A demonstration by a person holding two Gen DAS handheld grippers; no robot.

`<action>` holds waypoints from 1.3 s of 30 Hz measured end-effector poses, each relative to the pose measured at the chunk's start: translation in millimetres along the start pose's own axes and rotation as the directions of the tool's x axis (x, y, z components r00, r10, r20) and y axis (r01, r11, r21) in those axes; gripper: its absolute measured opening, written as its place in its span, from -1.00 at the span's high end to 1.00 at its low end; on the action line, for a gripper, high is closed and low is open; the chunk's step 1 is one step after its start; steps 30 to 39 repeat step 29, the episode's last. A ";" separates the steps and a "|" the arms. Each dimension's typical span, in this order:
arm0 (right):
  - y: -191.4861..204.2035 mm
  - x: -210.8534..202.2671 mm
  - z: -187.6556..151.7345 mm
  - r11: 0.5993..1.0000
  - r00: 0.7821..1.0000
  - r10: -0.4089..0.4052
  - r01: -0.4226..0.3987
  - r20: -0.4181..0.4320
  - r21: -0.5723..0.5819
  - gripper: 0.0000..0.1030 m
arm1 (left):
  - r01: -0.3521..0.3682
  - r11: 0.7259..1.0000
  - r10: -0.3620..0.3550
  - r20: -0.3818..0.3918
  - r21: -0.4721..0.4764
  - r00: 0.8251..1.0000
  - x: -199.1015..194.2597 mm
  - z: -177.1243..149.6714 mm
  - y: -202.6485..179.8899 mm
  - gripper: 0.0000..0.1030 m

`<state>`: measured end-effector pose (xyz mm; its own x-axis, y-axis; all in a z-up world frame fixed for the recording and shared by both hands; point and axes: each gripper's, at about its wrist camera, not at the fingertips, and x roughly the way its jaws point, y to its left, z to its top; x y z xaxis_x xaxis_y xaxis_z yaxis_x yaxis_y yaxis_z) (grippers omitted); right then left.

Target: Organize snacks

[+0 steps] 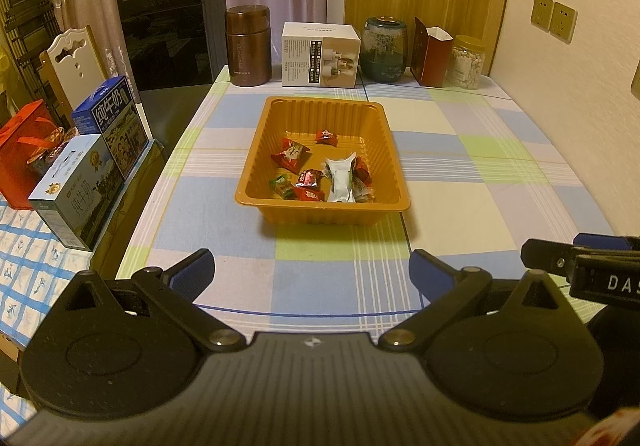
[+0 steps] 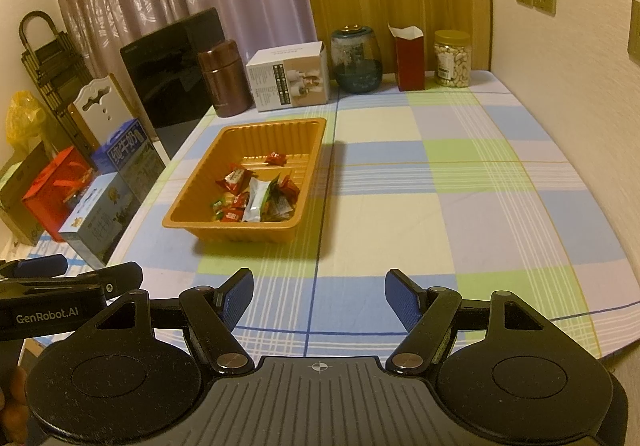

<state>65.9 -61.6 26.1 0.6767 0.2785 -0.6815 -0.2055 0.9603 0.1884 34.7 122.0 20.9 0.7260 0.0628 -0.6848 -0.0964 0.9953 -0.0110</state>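
An orange plastic tray (image 1: 276, 201) stands on the checked tablecloth, also in the right wrist view (image 2: 188, 224). In it lie several wrapped snacks: red packets (image 1: 290, 154), a green candy (image 1: 282, 185) and a silver-white sachet (image 1: 340, 181); they show in the right wrist view too (image 2: 256, 197). My left gripper (image 1: 312, 274) is open and empty, held near the table's front edge, short of the tray. My right gripper (image 2: 320, 298) is open and empty, beside it, to the right of the tray.
Along the back stand a brown flask (image 1: 248, 45), a white box (image 1: 320, 55), a dark glass jar (image 1: 384, 49), a red carton (image 1: 430, 53) and a nut jar (image 1: 466, 61). A black appliance (image 1: 172, 33) and milk cartons (image 1: 108, 121) are left. Wall right.
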 end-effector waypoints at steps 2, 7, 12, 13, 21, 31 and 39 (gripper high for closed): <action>0.1 0.2 0.0 1.000 1.000 0.000 0.000 -0.001 0.000 -0.41 | -0.001 1.000 0.001 0.000 -0.001 1.000 0.1 0.0 0.2 -0.99; 1.0 0.0 -0.9 1.000 1.000 0.001 -0.001 -0.001 0.003 -0.41 | -0.004 1.000 0.004 -0.003 -0.007 1.000 -0.3 -1.7 -1.5 -0.99; 1.0 0.1 -1.0 1.000 1.000 0.001 -0.001 -0.001 0.003 -0.41 | -0.006 1.000 0.006 -0.004 -0.012 1.000 0.2 -1.8 -1.7 -0.99; 1.2 0.3 -1.3 1.000 1.000 0.001 -0.001 -0.001 0.003 -0.41 | -0.007 1.000 0.007 -0.004 -0.013 1.000 0.0 -1.9 -2.0 -0.99; 1.0 0.4 -1.3 1.000 1.000 0.001 -0.001 -0.001 0.003 -0.41 | -0.005 1.000 0.005 -0.005 -0.014 1.000 -0.3 -1.5 -1.6 -1.00; 1.9 1.5 -2.7 1.000 1.000 0.003 -0.003 -0.002 0.007 -0.41 | 0.002 1.000 -0.001 0.005 -0.026 1.000 -0.8 -0.9 -1.6 -0.99; 1.9 1.5 -2.7 1.000 1.000 0.003 -0.003 -0.002 0.007 -0.41 | 0.002 1.000 -0.001 0.005 -0.026 1.000 -0.8 -0.9 -1.6 -0.99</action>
